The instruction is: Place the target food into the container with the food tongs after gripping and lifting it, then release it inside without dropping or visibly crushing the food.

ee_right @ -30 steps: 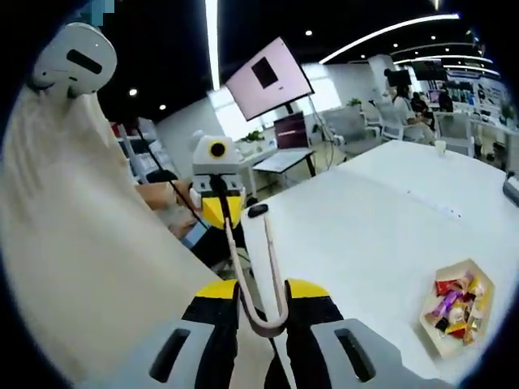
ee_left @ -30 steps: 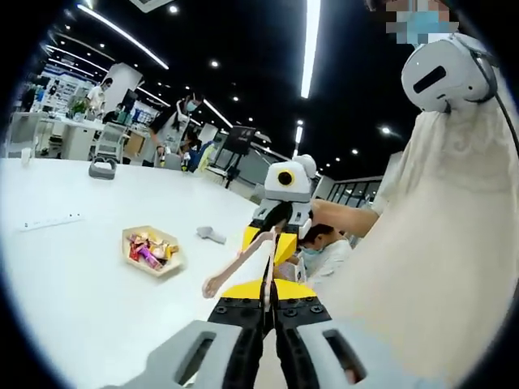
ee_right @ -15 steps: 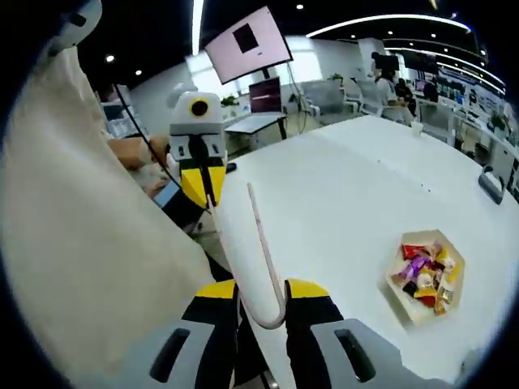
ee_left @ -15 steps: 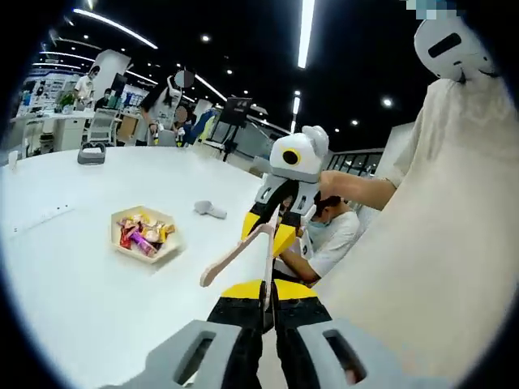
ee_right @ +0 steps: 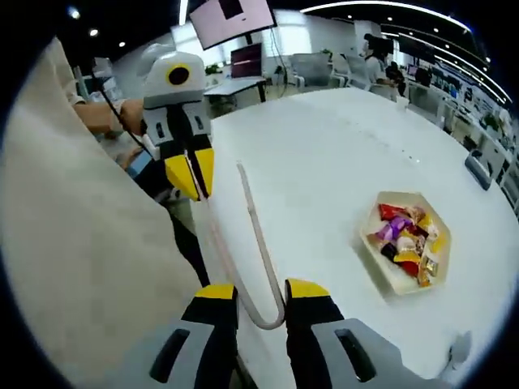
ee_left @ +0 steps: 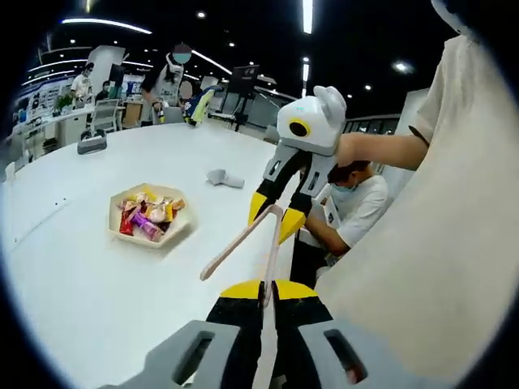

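Pale food tongs (ee_right: pixel 253 235) hang in the air between my two grippers, over the near edge of the white table (ee_right: pixel 324 154). My right gripper (ee_right: pixel 259 293) is shut on the tongs' bend. My left gripper (ee_left: pixel 268 289) is shut on the end of one tong arm, and the other arm's end (ee_left: pixel 208 273) sticks out free. Across from my left gripper, the right gripper (ee_left: pixel 276 215) shows at the bend of the tongs (ee_left: pixel 243 241). A beige hexagonal tray (ee_right: pixel 379 263) (ee_left: pixel 174 237) on the table holds several wrapped candies (ee_right: pixel 403 237) (ee_left: pixel 144 220), apart from the tongs.
A small grey object (ee_left: pixel 225 178) lies beyond the tray. A dark device (ee_left: pixel 92 144) sits at the table's far side. The holder's beige clothing (ee_left: pixel 422 243) is close on one side. A seated person (ee_left: pixel 357 203) is by the table edge; others stand at the back.
Both views have tipped down toward the table, so the tray now sits larger and nearer the middle. The tongs stay held by both grippers as before.
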{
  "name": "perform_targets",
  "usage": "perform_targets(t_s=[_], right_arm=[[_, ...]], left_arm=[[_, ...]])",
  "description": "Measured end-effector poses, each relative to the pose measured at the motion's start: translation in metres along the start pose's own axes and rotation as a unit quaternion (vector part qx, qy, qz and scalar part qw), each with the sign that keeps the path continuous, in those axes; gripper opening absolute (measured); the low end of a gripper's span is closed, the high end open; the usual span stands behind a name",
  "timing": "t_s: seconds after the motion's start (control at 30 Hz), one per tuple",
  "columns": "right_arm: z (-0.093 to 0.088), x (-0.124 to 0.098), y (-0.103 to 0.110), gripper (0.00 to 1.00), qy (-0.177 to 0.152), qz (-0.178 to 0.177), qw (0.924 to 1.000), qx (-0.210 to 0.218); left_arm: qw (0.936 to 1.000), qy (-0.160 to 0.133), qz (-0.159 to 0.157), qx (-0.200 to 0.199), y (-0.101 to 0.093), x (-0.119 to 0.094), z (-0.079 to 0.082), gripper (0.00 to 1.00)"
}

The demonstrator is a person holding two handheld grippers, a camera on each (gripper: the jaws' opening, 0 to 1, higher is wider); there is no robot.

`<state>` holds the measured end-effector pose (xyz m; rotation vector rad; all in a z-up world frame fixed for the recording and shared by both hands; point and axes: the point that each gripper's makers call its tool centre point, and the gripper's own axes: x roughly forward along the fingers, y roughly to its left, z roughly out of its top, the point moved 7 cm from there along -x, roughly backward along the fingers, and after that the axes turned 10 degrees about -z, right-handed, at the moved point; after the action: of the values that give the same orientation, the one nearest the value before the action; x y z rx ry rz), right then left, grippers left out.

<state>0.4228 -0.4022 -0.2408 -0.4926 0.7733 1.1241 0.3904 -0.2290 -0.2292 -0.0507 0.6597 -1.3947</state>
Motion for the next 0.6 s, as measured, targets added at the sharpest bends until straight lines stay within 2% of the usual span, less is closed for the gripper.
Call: perform_targets(t_s=[0.17, 0.3, 0.4, 0.43, 0.6], right_arm=[[-0.016, 0.01, -0.007, 0.21, 0.019, -0.019, 0.9996, -0.009], [-0.027, 0.019, -0.014, 0.21, 0.03, -0.027, 0.9991, -0.011], [-0.039, 0.027, -0.019, 0.21, 0.052, -0.036, 0.9977, -0.024], [-0.043, 0.03, -0.02, 0.21, 0.056, -0.039, 0.9974, -0.026], [-0.058, 0.037, -0.026, 0.21, 0.069, -0.049, 0.9958, -0.034]], left_arm=[[0.9994, 0.031, 0.018, 0.001, 0.013, 0.019, -0.01, 0.01], [0.9987, 0.04, 0.03, -0.006, 0.021, 0.031, -0.018, 0.02], [0.9974, 0.058, 0.041, -0.014, 0.028, 0.046, -0.027, 0.02], [0.9965, 0.069, 0.047, -0.008, 0.03, 0.05, -0.03, 0.02], [0.9946, 0.088, 0.056, 0.002, 0.036, 0.064, -0.034, 0.02]])
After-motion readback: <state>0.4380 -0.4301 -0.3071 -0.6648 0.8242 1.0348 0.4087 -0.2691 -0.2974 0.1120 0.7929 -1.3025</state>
